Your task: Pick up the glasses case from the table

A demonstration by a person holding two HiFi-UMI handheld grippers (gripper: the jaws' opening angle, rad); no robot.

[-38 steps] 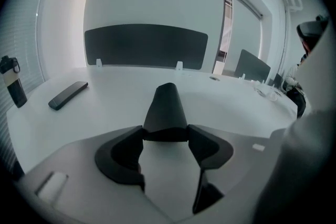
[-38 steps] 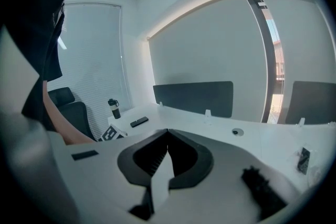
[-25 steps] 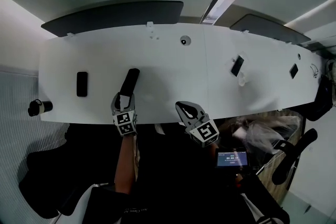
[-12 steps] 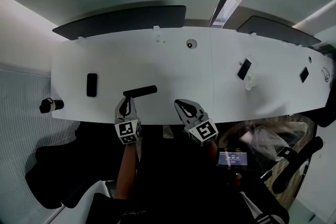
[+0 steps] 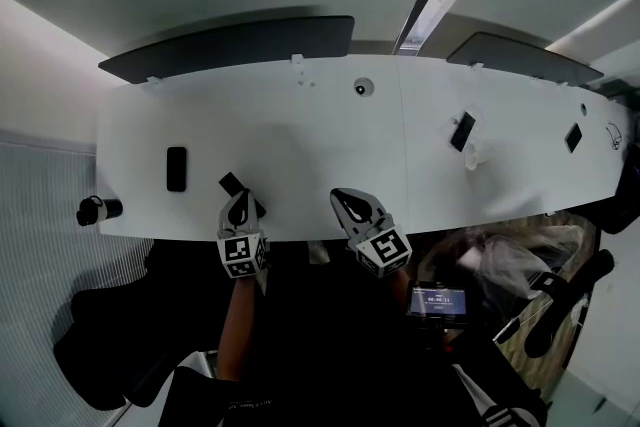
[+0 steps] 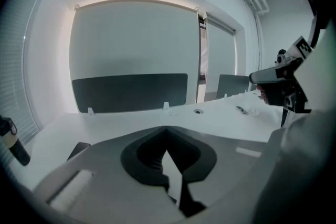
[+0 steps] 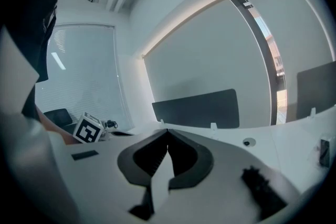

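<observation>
Both left claw and right claw were pressed shut, empty. Left had just closed right by the glasses case, probably a missed grab.

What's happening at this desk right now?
A person works two handheld grippers over a white table. The left gripper has just closed its jaws, and in its own view they meet with nothing visible between them. In the head view the dark glasses case shows right at that gripper's tip, near the table's front edge. Whether it is held can't be told. The right gripper hangs beside it, jaws shut and empty.
</observation>
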